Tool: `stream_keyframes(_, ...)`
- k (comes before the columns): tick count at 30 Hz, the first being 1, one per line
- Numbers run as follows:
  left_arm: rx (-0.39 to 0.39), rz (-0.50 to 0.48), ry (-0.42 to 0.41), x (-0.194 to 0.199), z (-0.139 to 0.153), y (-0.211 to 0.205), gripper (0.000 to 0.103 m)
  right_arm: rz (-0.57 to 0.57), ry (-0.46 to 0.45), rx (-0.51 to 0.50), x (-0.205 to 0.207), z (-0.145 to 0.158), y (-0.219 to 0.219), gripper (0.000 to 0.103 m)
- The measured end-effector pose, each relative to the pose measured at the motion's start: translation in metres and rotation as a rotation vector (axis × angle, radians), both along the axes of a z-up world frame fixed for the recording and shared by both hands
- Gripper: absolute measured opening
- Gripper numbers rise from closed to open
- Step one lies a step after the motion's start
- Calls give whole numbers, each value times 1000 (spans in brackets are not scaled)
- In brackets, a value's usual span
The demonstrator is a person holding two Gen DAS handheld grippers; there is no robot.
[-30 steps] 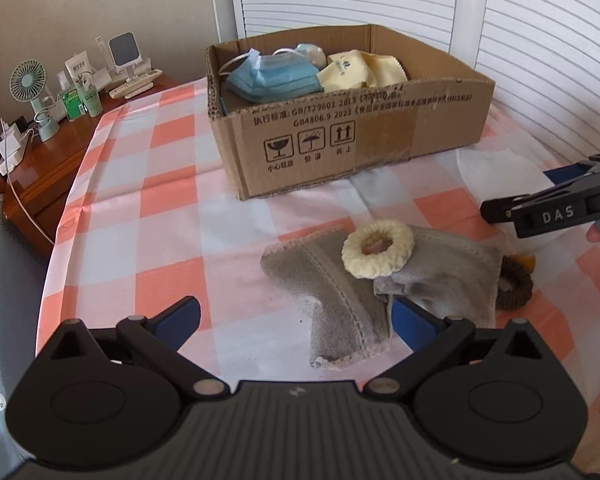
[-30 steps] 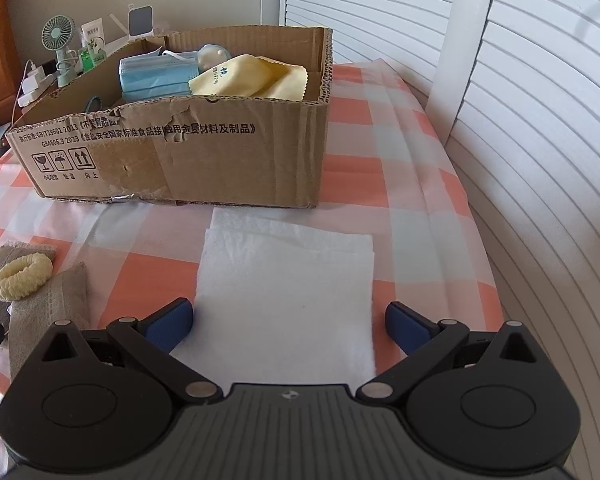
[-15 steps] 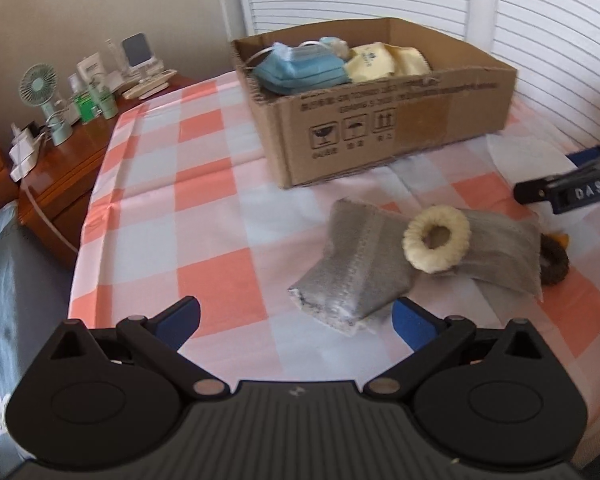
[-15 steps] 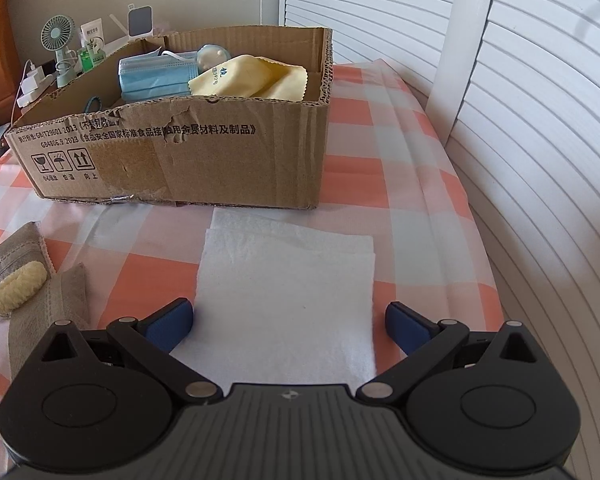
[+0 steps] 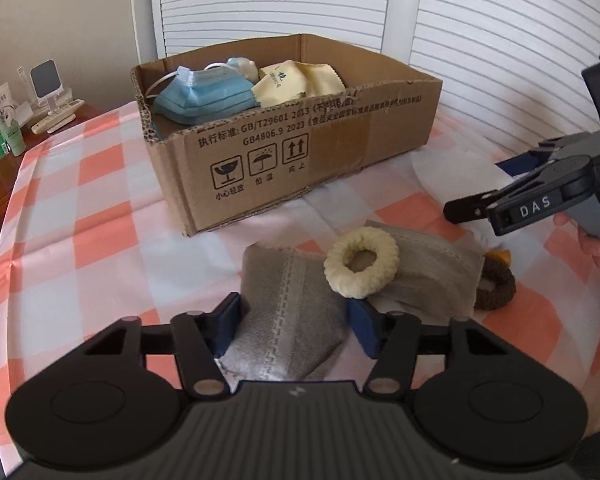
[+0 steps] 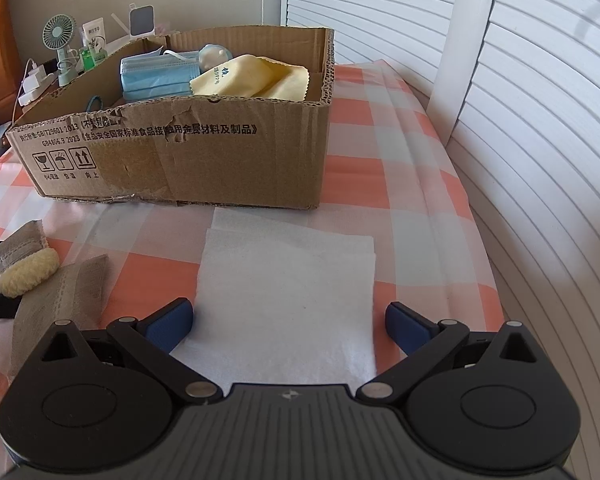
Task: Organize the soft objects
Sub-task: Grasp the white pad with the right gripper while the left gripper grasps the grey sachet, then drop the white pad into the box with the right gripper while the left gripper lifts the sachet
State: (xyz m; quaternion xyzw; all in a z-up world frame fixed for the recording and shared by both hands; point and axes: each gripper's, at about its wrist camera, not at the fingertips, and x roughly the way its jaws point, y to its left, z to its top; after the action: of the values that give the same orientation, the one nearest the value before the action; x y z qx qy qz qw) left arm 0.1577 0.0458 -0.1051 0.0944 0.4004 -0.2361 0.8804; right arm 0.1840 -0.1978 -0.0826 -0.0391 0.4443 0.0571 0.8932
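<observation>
1. The open brown cardboard box [image 5: 300, 152] stands at the far side of the table under the orange-and-white checked tablecloth [image 5: 80, 240]; a blue pleated face mask [image 5: 204, 94] and a pale yellow cleaning cloth [image 5: 300, 84] already lie inside it, so part of the sorting looks done
2. Not yet boxed, in front of the carton: a folded grey felt-like cloth with stitched seams [image 5: 292, 312], a cream knitted hair ring [image 5: 362, 262] resting on top of that cloth, a dark brown scrunchie [image 5: 496, 288] just beside the cloth's right end, and a flat white folded tissue [image 6: 288, 292] further right
3. The left gripper [image 5: 292, 324] has just been closing its jaws, and the near end of the grey cloth sits between the blue pads [image 5: 226, 324]; the left pad touches the cloth's edge and the right pad is at its other side, so it appears to be pinching the fabric
4. The right gripper [image 6: 288, 324] hangs over the white tissue with jaws spread wide, pads on either side of the sheet, gripping nothing
5. Judgement: four soft items remain; lifting the cloth may tip the cream ring off, so that ring could need a separate pick
</observation>
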Motion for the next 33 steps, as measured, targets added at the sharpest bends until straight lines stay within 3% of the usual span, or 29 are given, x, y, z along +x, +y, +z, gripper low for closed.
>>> stream_keyframes(5,7,49,0,-3,2,5,45,1,-2,-1,-1,0,0,103)
stream_keyframes(14,-1,231,20,-18,4,36,45,11,-27,-3,-3,0,6,103)
stream_keyframes(19,0,242,21,-20,4,38,45,48,-37,-11,2,0,15,102)
stream_keyframes(29,2,247,16,-19,3,37,45,74,-53,-28,-8,10,12,59)
stream_keyframes(33,-3,243,17,-20,3,37,44,85,-47,-41,-10,12,13,48)
